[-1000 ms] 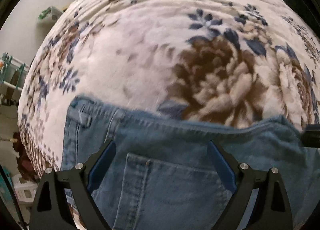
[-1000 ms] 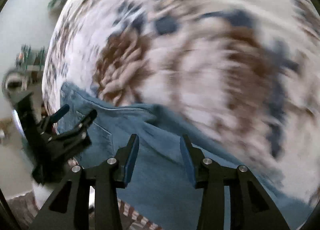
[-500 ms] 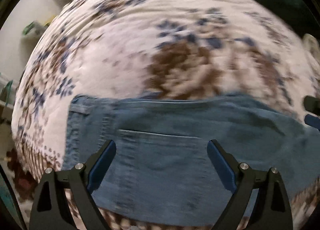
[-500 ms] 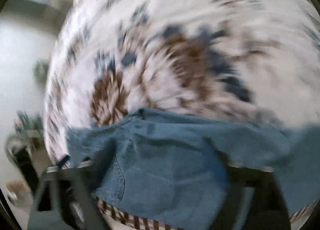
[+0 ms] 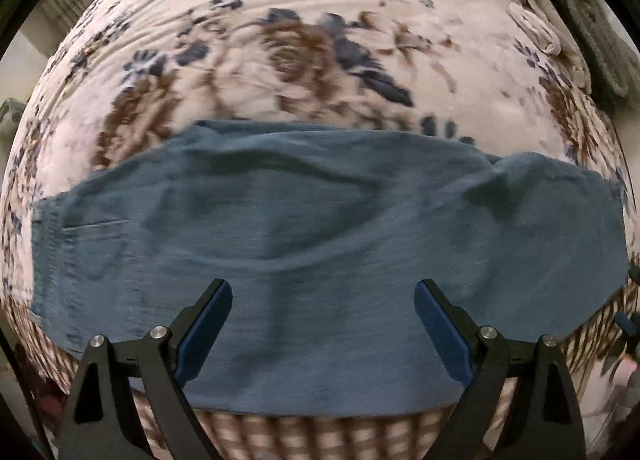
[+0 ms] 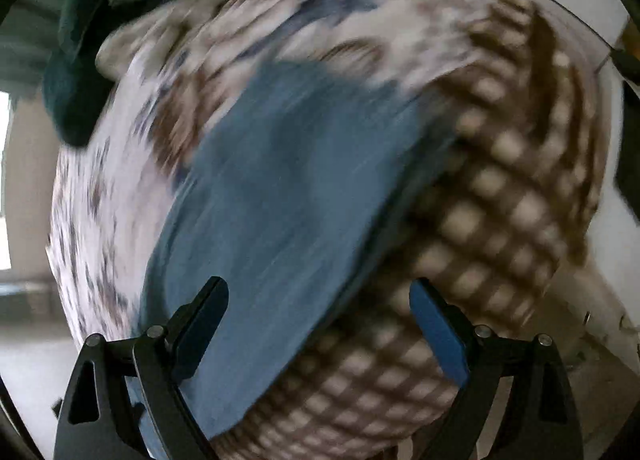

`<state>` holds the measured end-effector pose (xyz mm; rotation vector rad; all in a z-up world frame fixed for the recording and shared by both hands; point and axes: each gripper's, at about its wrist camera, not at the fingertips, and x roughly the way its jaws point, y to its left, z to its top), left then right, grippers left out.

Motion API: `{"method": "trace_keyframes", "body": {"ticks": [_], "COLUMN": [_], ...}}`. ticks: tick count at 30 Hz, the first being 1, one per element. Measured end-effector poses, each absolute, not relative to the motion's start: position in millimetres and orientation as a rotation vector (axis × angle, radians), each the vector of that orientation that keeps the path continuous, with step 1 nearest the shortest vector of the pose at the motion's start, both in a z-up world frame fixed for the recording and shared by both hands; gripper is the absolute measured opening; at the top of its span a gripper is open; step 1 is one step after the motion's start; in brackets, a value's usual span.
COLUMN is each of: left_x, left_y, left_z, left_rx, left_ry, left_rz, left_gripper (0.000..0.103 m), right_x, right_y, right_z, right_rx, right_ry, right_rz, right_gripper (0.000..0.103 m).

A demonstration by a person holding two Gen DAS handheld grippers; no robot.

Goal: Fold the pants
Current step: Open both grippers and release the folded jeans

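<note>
Pants (image 5: 328, 244) are lying flat beneath both spread, empty hand-held grippers (image 5: 323, 324) (image 6: 319, 324); next grab wants both layers pinched squarely.

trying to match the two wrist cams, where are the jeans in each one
Left wrist: the jeans lie as a wide band across the middle and lower picture.
Right wrist: the jeans run slantwise from centre to lower left, blurred.
Shared landmark: the floral bedspread beneath them.

Floral bedspread (image 5: 280, 11) under flat blue jeans (image 5: 320, 219)
</note>
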<state>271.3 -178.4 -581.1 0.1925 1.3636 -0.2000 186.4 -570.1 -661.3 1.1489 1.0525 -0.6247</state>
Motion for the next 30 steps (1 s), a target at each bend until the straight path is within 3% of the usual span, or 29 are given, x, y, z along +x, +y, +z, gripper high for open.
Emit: {"method": "trace_keyframes", "body": {"ticks": [7,9,12,17,21,22,23,24,25,30], "left_x": [271,270,266,260,255,253,252,250,250,248], "left_y": [-251,-265,-277,-282,-279,-279,-279,-278,-277,-268], "left_z": [-593,-592,-589,-591,-594,-596,-597,-598,-598,-598], "left_rx": [0.249,0.299,0.364,0.402,0.398,0.396,0.394,0.395,0.397,0.395], "left_ry": [1.365,1.337,1.31,1.316,1.33,1.335,1.34,1.344,1.344,1.344], "left_rz": [-0.19,-0.194,-0.196,-0.184,-0.168,-0.164,-0.16,-0.157,-0.156,-0.14], "left_gripper": [0.093,0.093,0.093,0.093,0.093,0.093,0.093,0.093,0.093,0.093], "right_x": [175,196,217,216,217,224,228,228,229,217], "right_y": [-647,-646,-643,-631,-631,-629,-625,-622,-619,-617], "right_z": [-705,-712,-700,-671,-672,-678,-682,-682,-679,-662], "right_rx": [1.266,1.236,1.025,0.83,0.851,0.843,0.816,0.777,0.732,0.629], "right_ry": [0.976,0.993,1.122,1.093,1.085,1.121,1.157,1.171,1.174,1.203], "right_rz": [-0.555,-0.533,-0.574,-0.619,-0.583,-0.55,-0.545,-0.554,-0.572,-0.675], "right_gripper": [0.093,0.085,0.072,0.072,0.07,0.056,0.026,0.023,0.01,0.01]}}
